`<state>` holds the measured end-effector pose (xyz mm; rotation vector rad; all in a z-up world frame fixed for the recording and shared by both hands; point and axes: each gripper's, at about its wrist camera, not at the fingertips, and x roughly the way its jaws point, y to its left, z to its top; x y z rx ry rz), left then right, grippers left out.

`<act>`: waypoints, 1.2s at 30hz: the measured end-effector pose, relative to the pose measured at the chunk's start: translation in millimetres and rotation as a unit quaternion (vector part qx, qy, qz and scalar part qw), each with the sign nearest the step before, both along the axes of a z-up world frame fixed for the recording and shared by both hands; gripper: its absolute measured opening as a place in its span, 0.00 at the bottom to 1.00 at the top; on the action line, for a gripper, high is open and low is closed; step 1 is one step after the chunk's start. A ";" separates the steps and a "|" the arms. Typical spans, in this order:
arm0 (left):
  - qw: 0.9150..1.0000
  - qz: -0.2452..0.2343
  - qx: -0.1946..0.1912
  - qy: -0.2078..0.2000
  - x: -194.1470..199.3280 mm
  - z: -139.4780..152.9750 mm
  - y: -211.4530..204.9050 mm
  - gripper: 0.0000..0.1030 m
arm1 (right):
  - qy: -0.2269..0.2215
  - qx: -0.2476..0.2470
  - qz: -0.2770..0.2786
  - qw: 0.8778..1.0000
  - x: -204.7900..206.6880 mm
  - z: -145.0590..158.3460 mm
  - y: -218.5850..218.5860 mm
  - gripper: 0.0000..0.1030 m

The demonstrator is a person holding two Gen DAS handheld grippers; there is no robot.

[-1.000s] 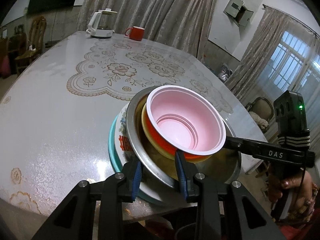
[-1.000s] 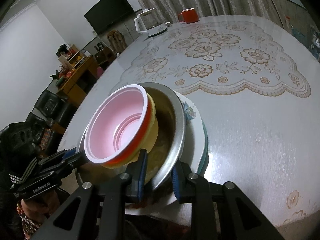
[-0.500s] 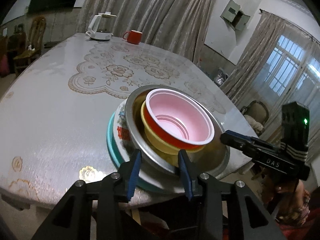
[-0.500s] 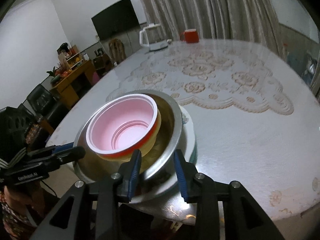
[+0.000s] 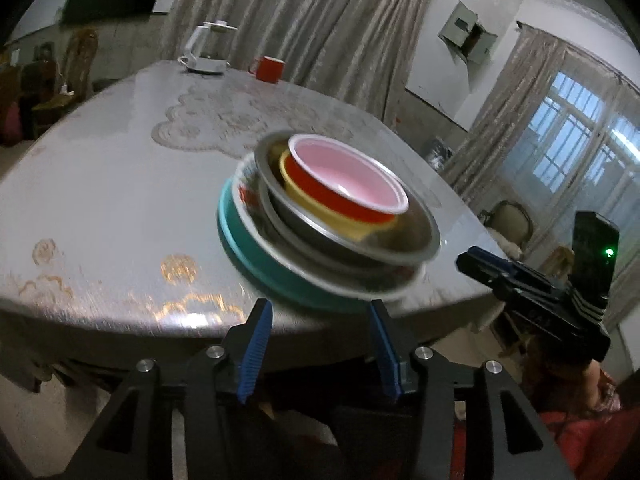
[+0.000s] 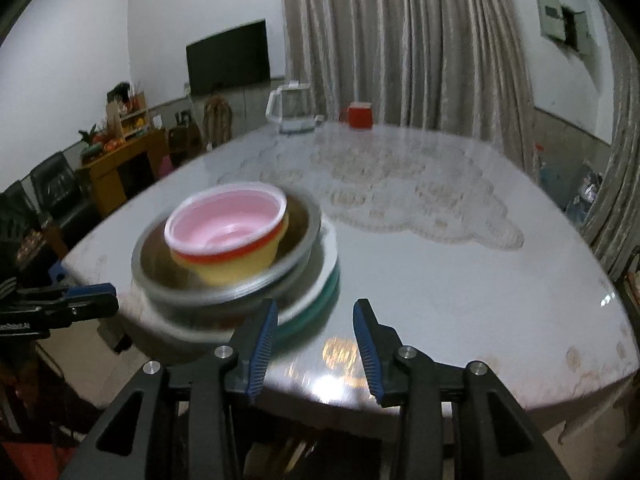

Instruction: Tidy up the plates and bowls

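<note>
While the stack of pink bowl (image 5: 352,182), yellow bowl (image 6: 240,266), metal basin (image 5: 400,240) and plates (image 5: 248,236) sits near the table's (image 5: 100,200) front edge, left gripper (image 5: 320,344) and right gripper (image 6: 314,338), both spread and empty, best clear away level.

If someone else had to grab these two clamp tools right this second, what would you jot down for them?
Left gripper: open, empty, off the table's near edge.
Right gripper: open, empty, also clear of the dishes.
Stack sits near the table edge: teal plate at the bottom, white patterned plate on it, metal bowl next, then yellow bowl, with the red bowl with pink inside on top.
Done: everything is nested in one pile.
Left: apparently nothing to stack; perhaps nudge the pile away from the edge.
Kettle and red mug stand at the far side.
</note>
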<state>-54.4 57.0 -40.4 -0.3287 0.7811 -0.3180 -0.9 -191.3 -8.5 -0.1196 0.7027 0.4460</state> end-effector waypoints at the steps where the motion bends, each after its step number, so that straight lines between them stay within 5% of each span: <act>1: 1.000 -0.004 0.005 0.000 -2.4 -1.4 -2.0 0.48 | 0.011 -0.002 0.004 1.000 -2.3 -5.2 0.7 0.38; 7: 1.000 0.010 0.015 -0.016 -14.0 -1.3 -3.1 0.53 | 0.035 -0.005 0.011 0.999 -18.9 -22.7 7.0 0.38; 21: 0.999 0.009 0.029 -0.043 -25.2 3.0 -19.6 0.56 | -0.045 -0.032 0.023 0.998 -55.8 1.8 19.7 0.51; 36: 0.999 0.003 0.034 -0.037 -28.8 1.8 -24.2 0.56 | -0.048 -0.032 0.026 0.998 -61.0 4.2 22.0 0.51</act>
